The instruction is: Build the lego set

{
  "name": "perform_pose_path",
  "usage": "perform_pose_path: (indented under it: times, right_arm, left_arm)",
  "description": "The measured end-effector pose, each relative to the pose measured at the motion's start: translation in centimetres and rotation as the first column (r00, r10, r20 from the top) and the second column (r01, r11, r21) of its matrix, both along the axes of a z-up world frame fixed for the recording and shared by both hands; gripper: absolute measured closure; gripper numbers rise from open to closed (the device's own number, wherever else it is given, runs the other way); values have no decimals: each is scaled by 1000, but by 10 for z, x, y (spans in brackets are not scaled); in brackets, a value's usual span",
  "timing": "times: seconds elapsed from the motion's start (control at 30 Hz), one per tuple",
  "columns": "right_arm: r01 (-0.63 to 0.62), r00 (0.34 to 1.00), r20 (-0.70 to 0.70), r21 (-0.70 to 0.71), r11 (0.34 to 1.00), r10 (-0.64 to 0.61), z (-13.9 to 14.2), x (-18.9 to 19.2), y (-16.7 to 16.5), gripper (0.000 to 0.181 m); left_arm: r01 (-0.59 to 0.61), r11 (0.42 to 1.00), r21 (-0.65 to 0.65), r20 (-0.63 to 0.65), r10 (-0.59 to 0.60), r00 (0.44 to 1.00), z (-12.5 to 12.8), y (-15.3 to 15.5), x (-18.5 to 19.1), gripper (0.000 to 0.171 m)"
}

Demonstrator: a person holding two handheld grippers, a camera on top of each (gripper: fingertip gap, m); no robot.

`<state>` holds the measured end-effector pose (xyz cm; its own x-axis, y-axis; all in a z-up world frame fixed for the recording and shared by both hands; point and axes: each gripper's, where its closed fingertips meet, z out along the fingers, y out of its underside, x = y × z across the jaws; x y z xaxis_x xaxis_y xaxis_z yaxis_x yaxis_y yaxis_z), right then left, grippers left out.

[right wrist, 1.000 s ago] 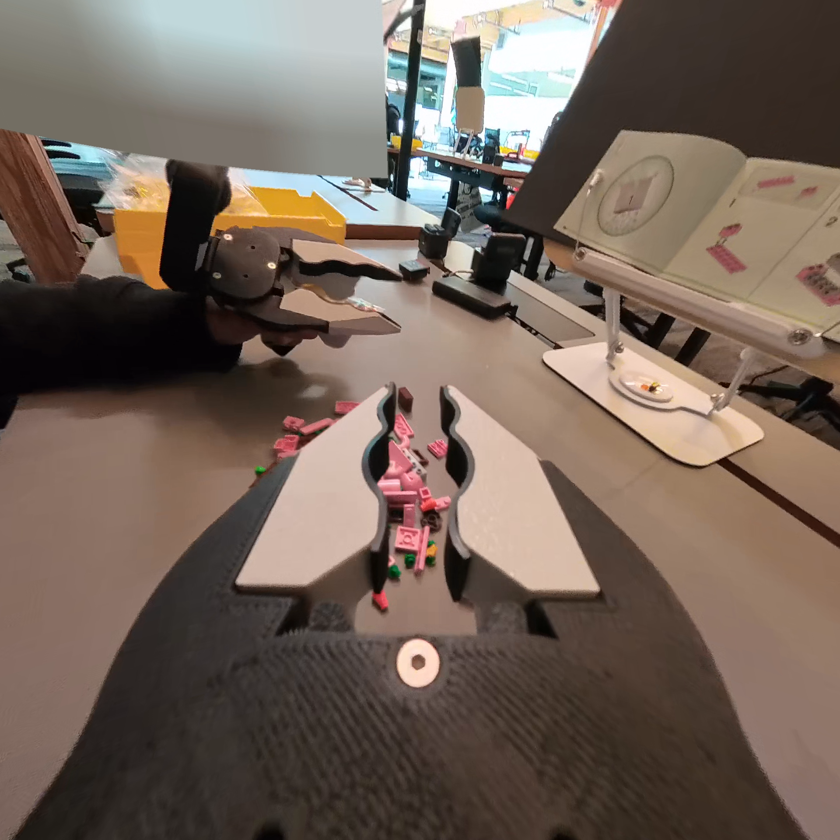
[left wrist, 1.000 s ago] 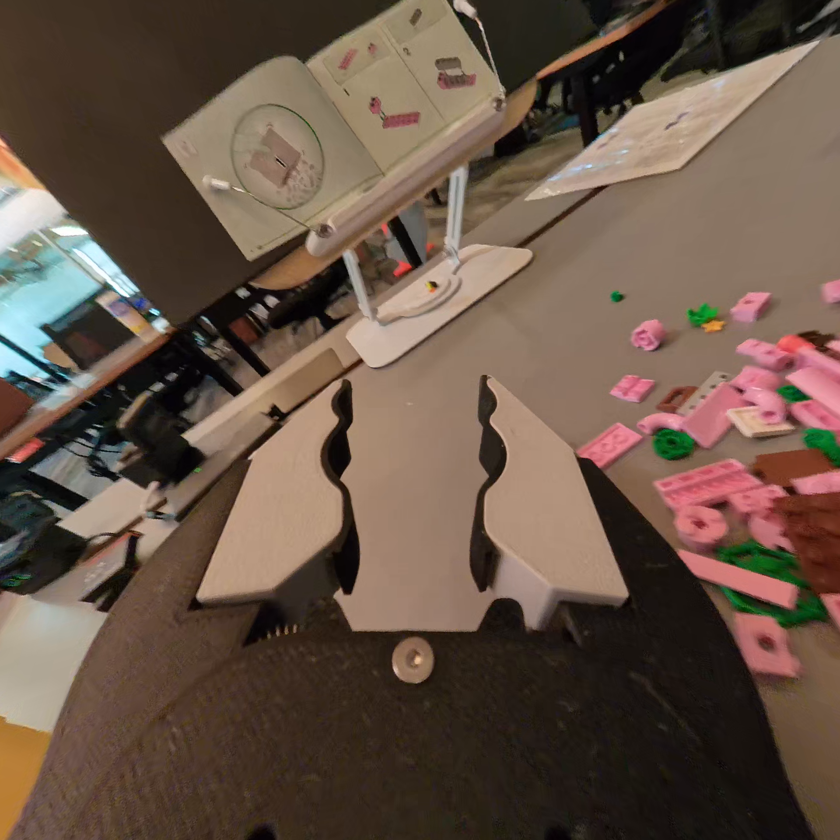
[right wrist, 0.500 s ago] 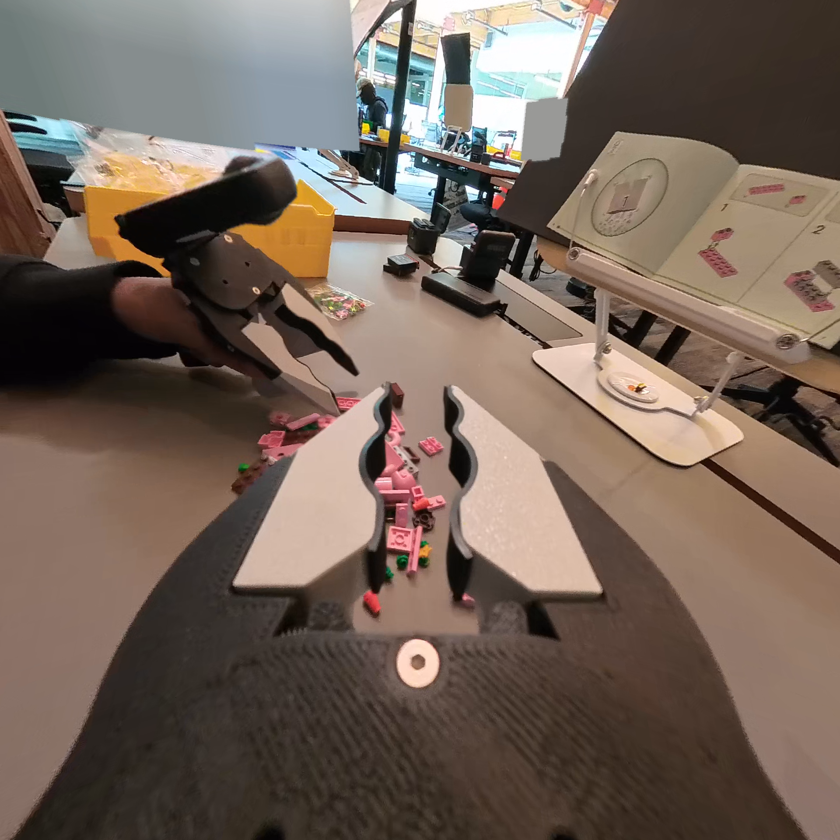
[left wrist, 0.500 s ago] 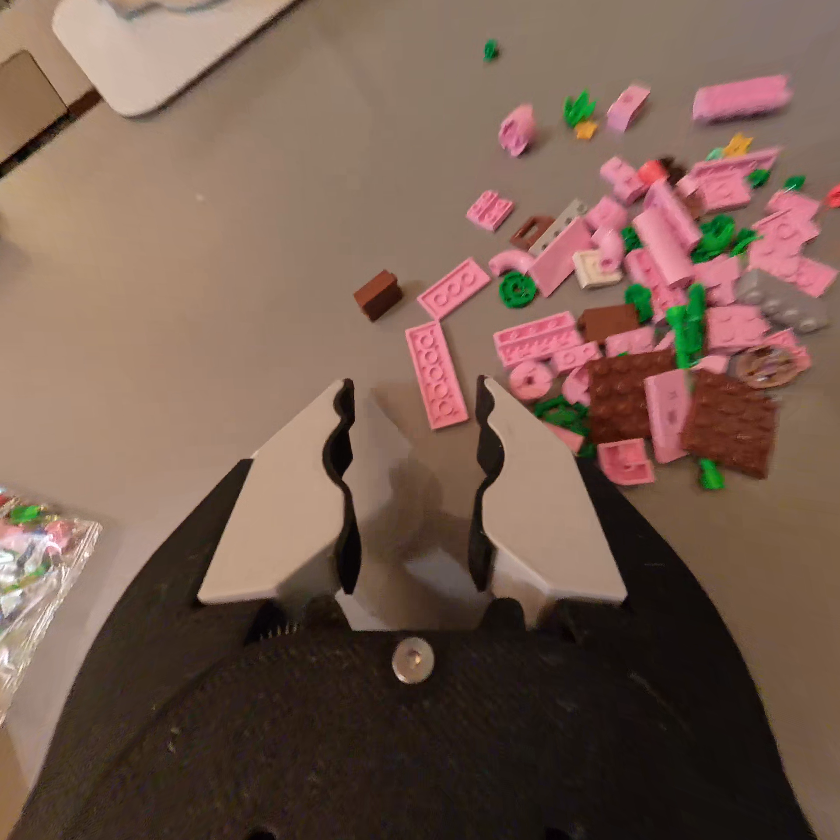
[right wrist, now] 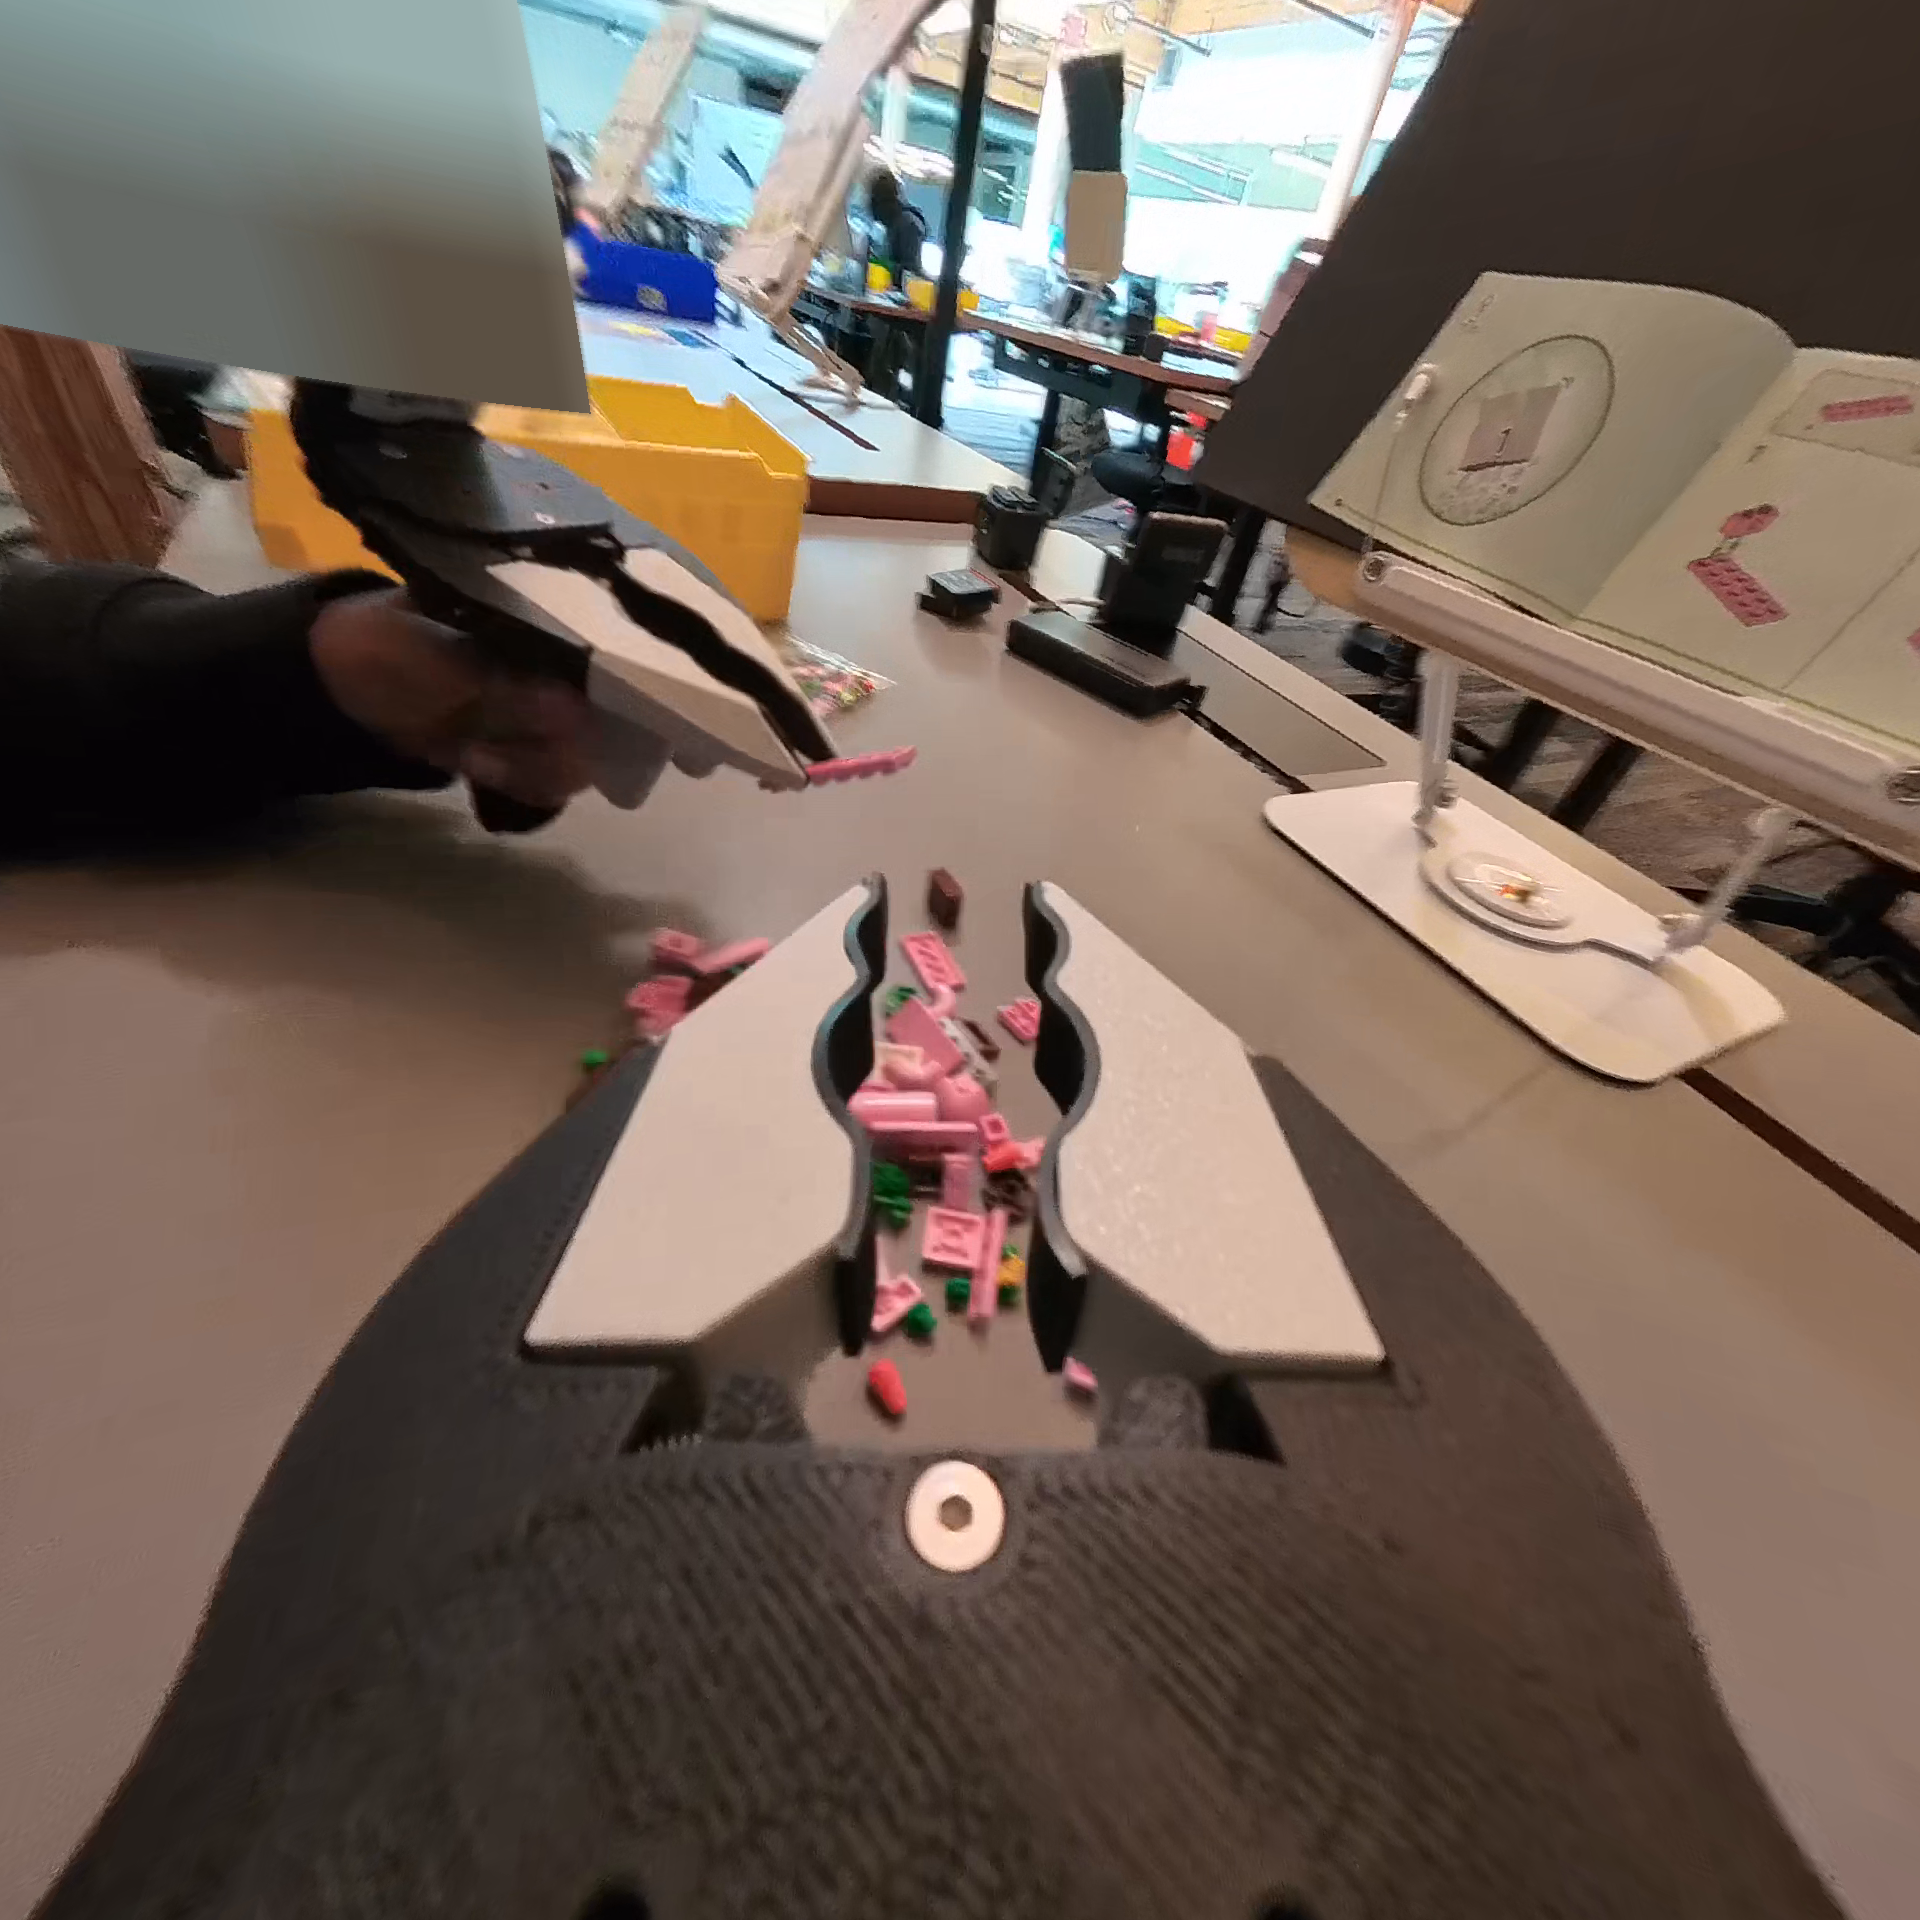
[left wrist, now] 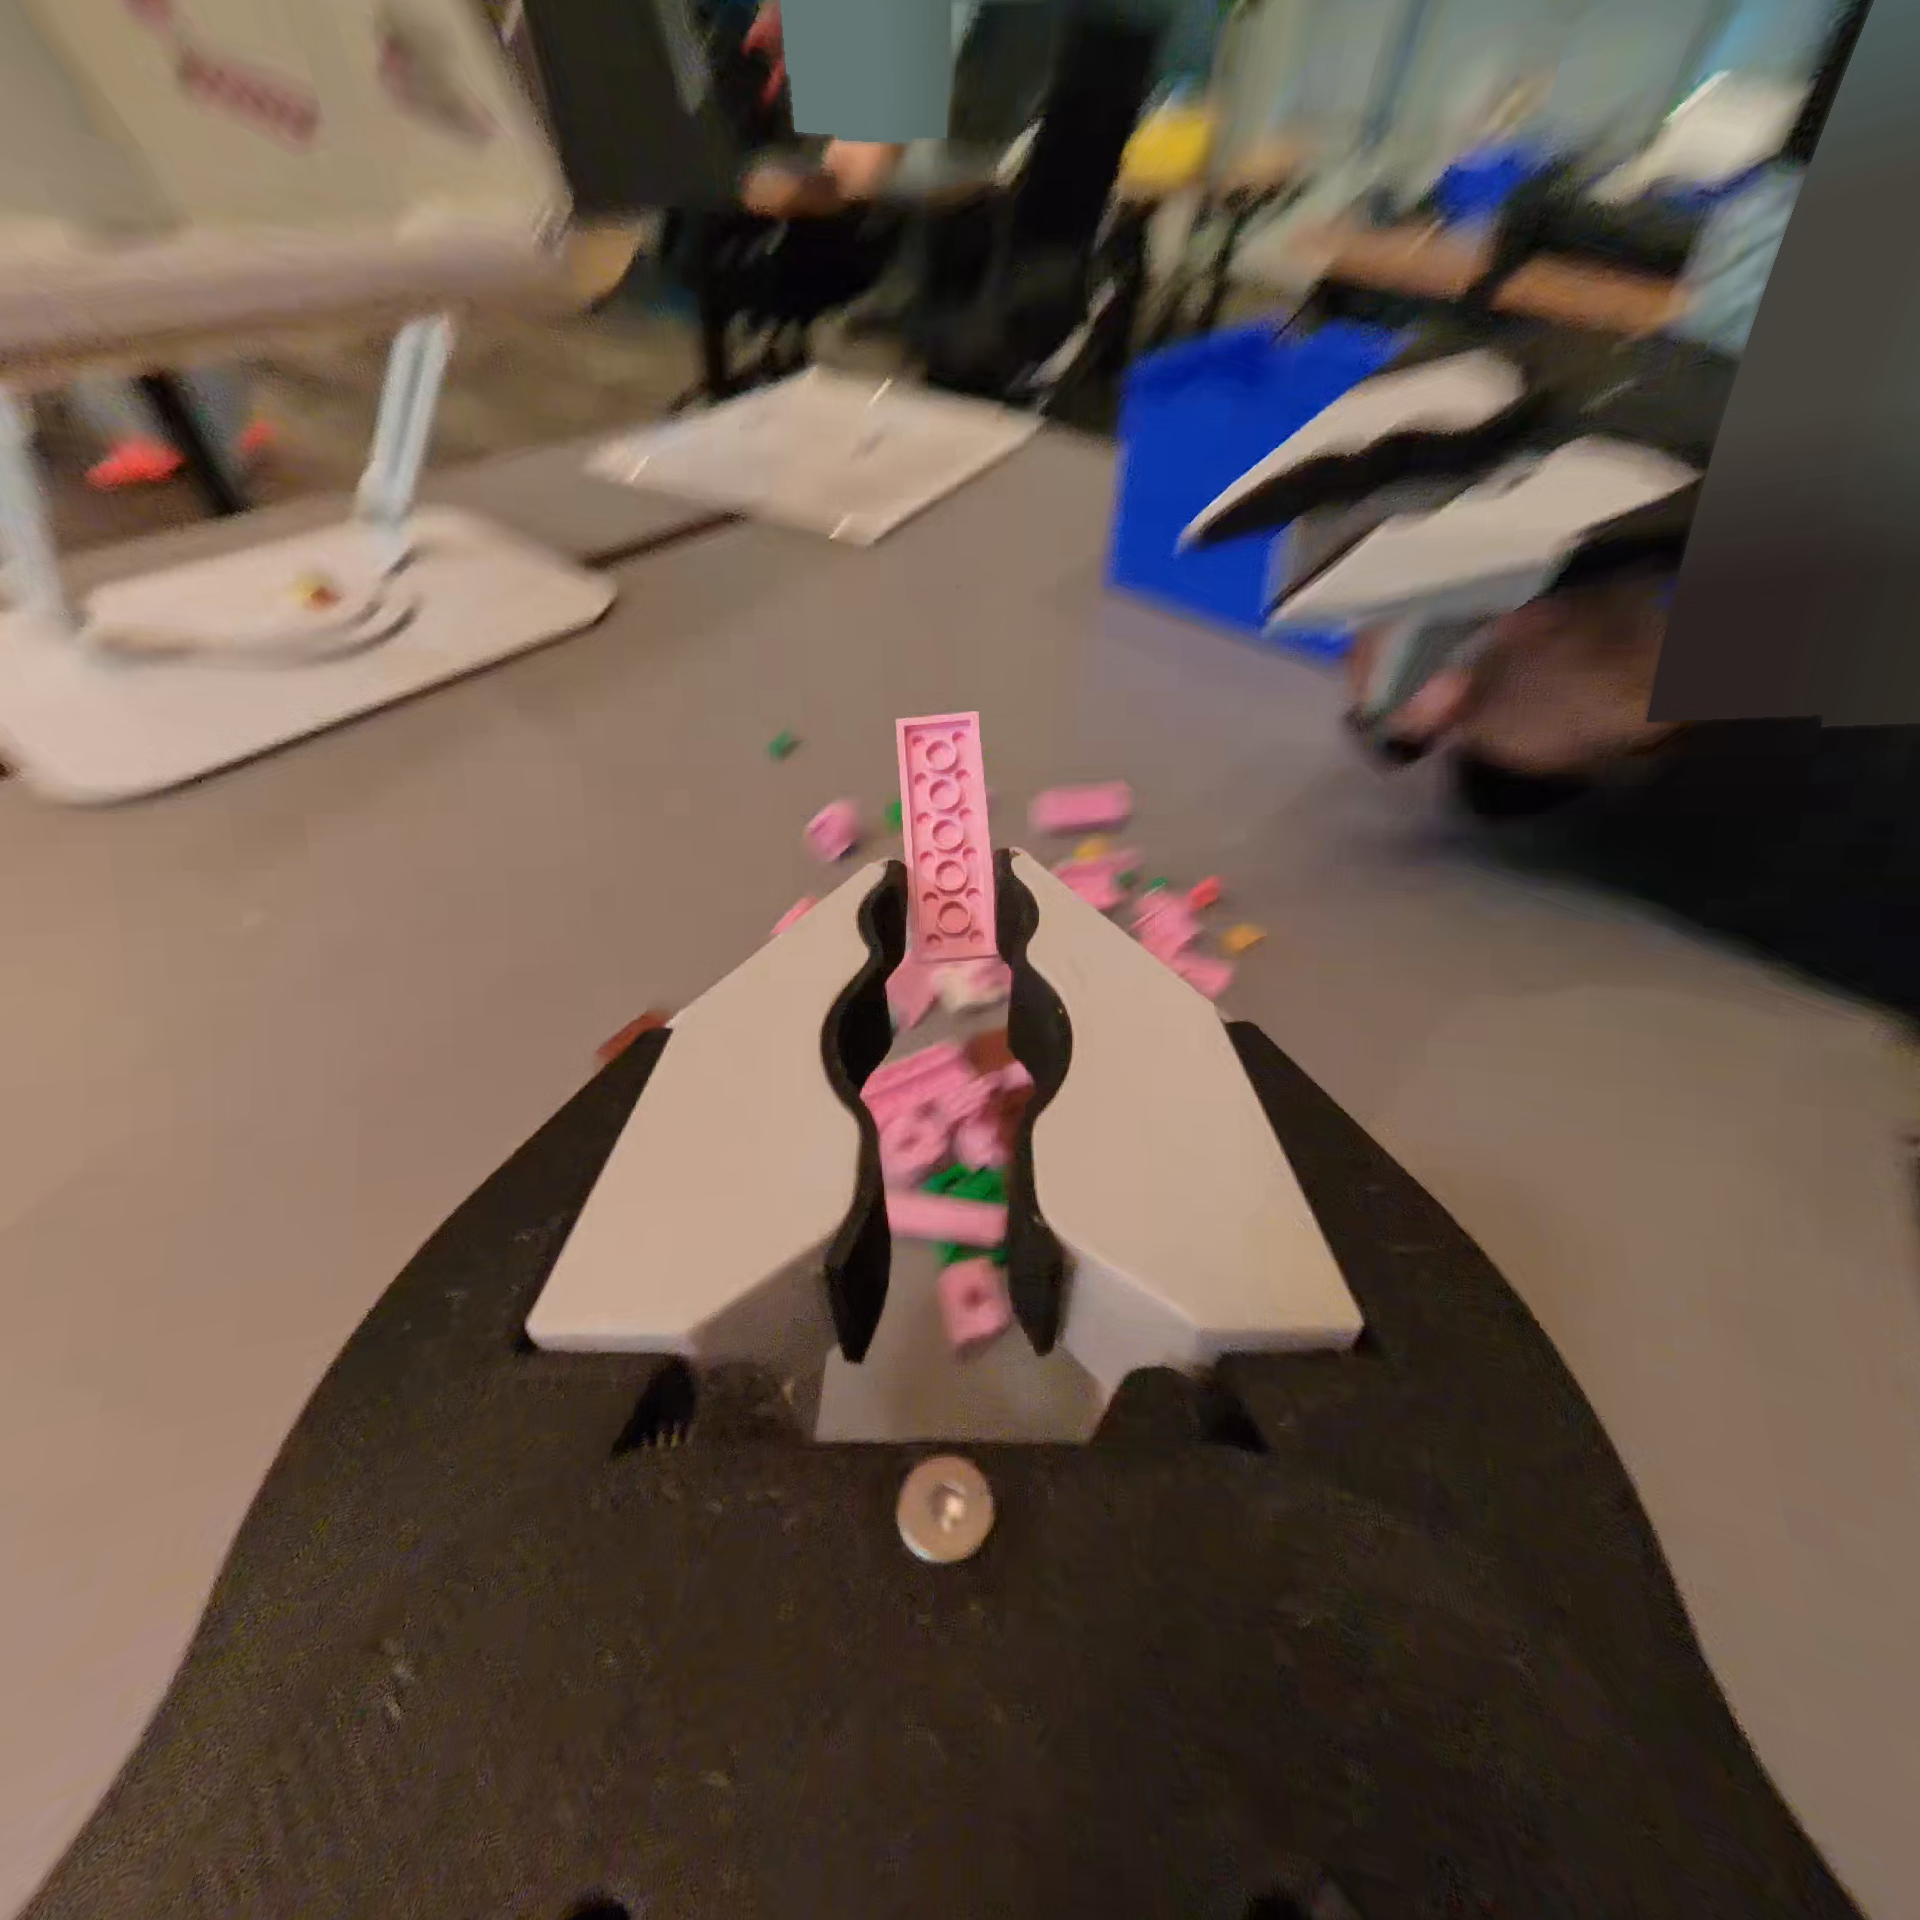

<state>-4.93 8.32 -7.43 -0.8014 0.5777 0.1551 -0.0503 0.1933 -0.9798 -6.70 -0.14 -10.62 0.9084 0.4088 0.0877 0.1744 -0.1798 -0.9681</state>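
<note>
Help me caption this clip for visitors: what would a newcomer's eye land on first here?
First, the long pink plate pinched at the tips of the left hand-held gripper, lifted clear above the grey table. Next, the scatter of pink, green and brown lego pieces lying on the table below the open right hand-held gripper. Then the open instruction booklet propped on a white stand at the right.

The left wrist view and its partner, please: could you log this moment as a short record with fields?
left tongs: shut on the long pink plate, lifted off the table
right tongs: open, empty, above the loose brick pile
table: grey
instruction booklet: open on a white stand
background: yellow bin
</note>
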Motion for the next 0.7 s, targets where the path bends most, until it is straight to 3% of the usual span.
perform_pose_path:
  times: [0.17, 0.37, 0.53, 0.63, 0.7]
  right_arm:
    - [-177, 969, 118, -273, 946, 215, 17, 21, -22, 120]
    - [-296, 885, 194, -467, 833, 423, 26, 44, -41, 127]
    - [-342, 834, 193, -556, 757, 518, 34, 54, -42, 166]
    - [-348, 825, 206, -549, 760, 527, 34, 55, -42, 166]
    - [-352, 832, 195, -538, 766, 519, 39, 55, -36, 166]
  left_arm:
    - [227, 945, 236, 1, -234, 972, 36, 31, 54, 154]
    - [311, 853, 419, 86, -379, 922, 52, 52, 86, 155]
    - [309, 897, 315, 32, -336, 941, 39, 58, 86, 155]
    - [308, 909, 281, 4, -322, 947, 35, 61, 88, 154]
    - [249, 941, 229, -34, -248, 968, 30, 60, 79, 132]
